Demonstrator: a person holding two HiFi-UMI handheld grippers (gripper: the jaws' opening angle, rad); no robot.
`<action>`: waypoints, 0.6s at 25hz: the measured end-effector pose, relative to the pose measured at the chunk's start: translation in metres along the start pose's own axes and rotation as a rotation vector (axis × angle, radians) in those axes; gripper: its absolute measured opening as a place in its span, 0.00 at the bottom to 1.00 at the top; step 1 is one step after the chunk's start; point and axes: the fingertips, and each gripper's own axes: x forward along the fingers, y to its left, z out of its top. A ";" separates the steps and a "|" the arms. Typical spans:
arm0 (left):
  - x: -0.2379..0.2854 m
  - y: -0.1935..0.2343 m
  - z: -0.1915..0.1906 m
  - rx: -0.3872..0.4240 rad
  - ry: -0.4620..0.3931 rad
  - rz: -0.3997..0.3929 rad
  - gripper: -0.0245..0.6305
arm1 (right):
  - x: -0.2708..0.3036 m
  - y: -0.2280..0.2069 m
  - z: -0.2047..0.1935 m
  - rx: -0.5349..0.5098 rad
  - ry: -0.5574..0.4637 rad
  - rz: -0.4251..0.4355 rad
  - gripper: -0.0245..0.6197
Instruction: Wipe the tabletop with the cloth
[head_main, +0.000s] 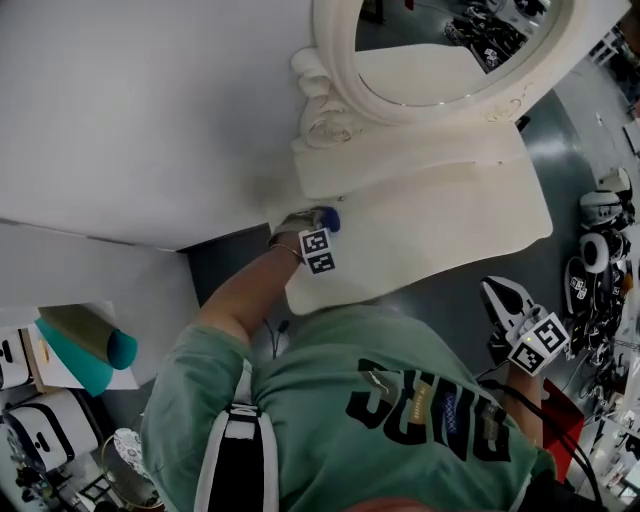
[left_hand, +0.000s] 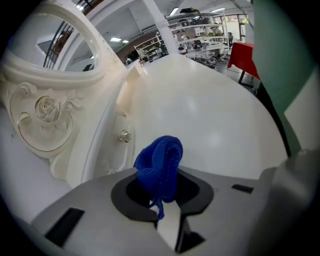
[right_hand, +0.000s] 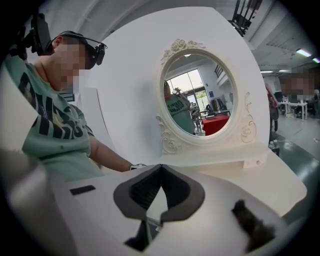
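A bunched blue cloth (left_hand: 161, 165) is pinched in my left gripper (left_hand: 159, 186), standing up from between the shut jaws. In the head view that left gripper (head_main: 322, 222) rests at the near-left corner of the cream tabletop (head_main: 440, 225), with the blue cloth (head_main: 330, 217) pressed against the surface beside the mirror base. My right gripper (head_main: 505, 300) hangs off the table's right front edge, away from the cloth. Its jaws (right_hand: 159, 192) meet at the tips with nothing between them.
An oval mirror in an ornate cream frame (head_main: 440, 60) stands on a raised drawer base (head_main: 410, 150) along the table's back. A small crystal knob (left_hand: 124, 135) sits on that base. A white wall panel (head_main: 140, 110) lies left. Clutter and shoes (head_main: 600, 260) cover the floor right.
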 end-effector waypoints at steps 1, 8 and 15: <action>-0.007 -0.016 0.001 0.000 0.003 -0.003 0.16 | -0.003 -0.005 -0.001 -0.016 0.003 0.032 0.05; -0.071 -0.175 0.033 -0.081 0.059 -0.033 0.16 | -0.078 -0.045 -0.027 -0.075 -0.008 0.202 0.06; -0.102 -0.345 0.067 -0.199 0.181 -0.223 0.16 | -0.154 -0.080 -0.052 -0.074 -0.021 0.273 0.05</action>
